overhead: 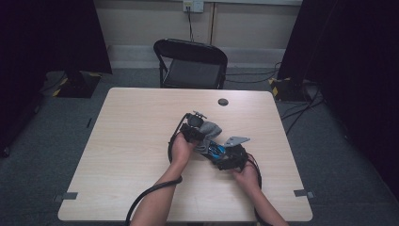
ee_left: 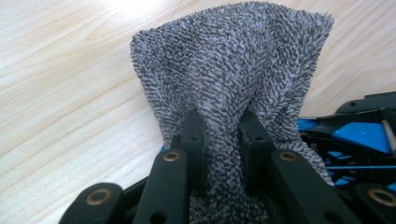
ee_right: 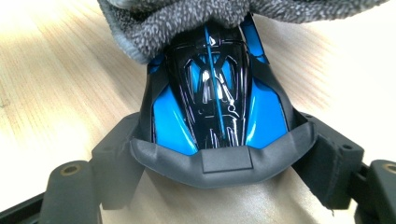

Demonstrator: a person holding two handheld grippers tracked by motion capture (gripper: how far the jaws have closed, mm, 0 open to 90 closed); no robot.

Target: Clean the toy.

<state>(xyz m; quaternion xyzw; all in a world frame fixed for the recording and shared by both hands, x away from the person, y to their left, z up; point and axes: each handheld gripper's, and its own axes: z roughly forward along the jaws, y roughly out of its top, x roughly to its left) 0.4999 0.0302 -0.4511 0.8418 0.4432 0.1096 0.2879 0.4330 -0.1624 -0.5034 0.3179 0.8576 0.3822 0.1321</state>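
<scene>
My table: pale wood grain, rounded corners, small dark round cap near far edge. Beyond it black folding chair, facing me. Grey floor around, cables trailing at right. Wall socket above chair. Dark curtains either side.
</scene>
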